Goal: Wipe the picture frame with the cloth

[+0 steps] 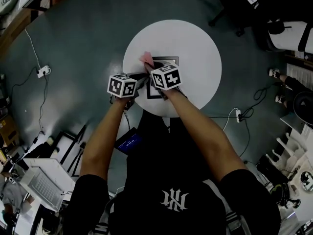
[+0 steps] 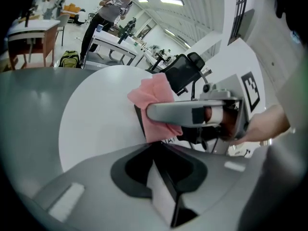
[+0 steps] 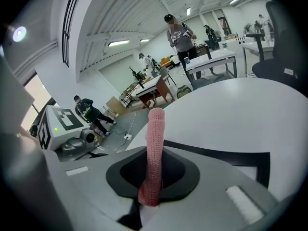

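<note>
Your right hand-held gripper (image 3: 153,163) has its jaws clamped on the pink cloth (image 3: 155,129), which stands up between them as a narrow folded strip. Your left hand-held gripper (image 2: 158,153) is closed on an edge of the picture frame (image 3: 217,153), with a slab of white backing and dark border pinched between its jaws, so it looks to be steadying the frame for you. The frame lies flat near the middle of the round white table (image 3: 240,105). From the head view its long axis seems to run away from you, with the left hand-held gripper on its left side. The right hand-held gripper reaches across the frame, and the cloth sits at the frame's far-left corner. From the cloth, the frame's dark border runs off to the right and back toward you, so the unwiped surface probably lies that way. The right hand is the one placed to wipe, while the left only needs to hold firm.
</note>
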`<action>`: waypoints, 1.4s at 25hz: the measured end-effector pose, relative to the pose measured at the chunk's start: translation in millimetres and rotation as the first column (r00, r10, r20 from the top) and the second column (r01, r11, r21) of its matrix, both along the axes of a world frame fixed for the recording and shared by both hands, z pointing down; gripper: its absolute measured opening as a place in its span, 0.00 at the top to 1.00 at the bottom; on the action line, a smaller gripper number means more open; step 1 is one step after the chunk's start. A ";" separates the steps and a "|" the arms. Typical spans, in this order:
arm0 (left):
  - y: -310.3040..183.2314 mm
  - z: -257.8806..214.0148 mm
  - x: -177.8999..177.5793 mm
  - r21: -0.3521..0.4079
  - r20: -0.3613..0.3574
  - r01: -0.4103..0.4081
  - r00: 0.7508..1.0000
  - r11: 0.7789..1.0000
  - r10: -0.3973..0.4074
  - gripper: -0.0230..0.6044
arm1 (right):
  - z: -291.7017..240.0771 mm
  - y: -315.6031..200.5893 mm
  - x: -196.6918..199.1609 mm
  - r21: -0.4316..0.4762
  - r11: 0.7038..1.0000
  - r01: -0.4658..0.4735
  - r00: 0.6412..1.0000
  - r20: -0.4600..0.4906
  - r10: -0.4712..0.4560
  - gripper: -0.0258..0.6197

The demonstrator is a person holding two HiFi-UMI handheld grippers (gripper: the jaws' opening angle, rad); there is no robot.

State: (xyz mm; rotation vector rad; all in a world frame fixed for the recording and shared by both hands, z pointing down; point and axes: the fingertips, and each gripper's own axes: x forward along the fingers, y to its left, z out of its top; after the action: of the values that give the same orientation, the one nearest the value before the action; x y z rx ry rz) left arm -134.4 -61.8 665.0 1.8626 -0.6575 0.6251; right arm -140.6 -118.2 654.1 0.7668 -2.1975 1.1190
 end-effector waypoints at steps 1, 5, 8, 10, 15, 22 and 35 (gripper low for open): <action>0.1 -0.1 -0.2 0.002 0.001 -0.004 1.000 1.000 0.004 0.87 | 1.7 -0.4 -2.3 -0.002 1.000 0.002 1.000 -0.005 -0.002 0.92; 2.7 0.0 -2.6 0.002 0.000 -0.001 1.000 1.000 0.001 0.87 | 3.0 -1.7 -8.4 -0.002 1.000 0.007 1.000 -0.011 -0.007 0.92; 1.3 1.1 -0.4 0.000 -0.002 0.002 1.000 1.000 -0.002 0.87 | 3.3 -5.4 -6.0 0.004 1.000 0.016 1.000 -0.020 -0.016 0.92; 0.5 2.0 0.5 -0.004 -0.003 0.002 1.000 1.000 -0.002 0.87 | 4.3 -7.2 -2.0 0.007 1.000 0.015 0.999 -0.028 -0.015 0.92; 0.1 2.4 0.0 -0.008 -0.005 0.009 1.000 1.000 -0.009 0.87 | 8.1 -10.7 12.4 0.004 1.000 -0.008 0.998 -0.061 0.009 0.92; 1.2 2.2 -1.5 -0.008 -0.003 -0.003 1.000 1.000 0.003 0.87 | 10.7 -7.6 28.6 -0.007 1.000 -0.019 0.995 -0.095 0.019 0.92; 4.0 -0.6 -2.4 -0.009 0.009 -0.016 1.000 1.000 0.016 0.87 | 12.3 -5.1 83.2 -0.073 0.985 -0.153 0.968 -0.209 0.135 0.92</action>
State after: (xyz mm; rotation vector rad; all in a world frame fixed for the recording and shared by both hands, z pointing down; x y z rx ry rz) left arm -136.8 -57.8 664.4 1.8590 -0.6452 0.6461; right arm -57.5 -123.3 666.5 0.9707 -1.9347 1.1450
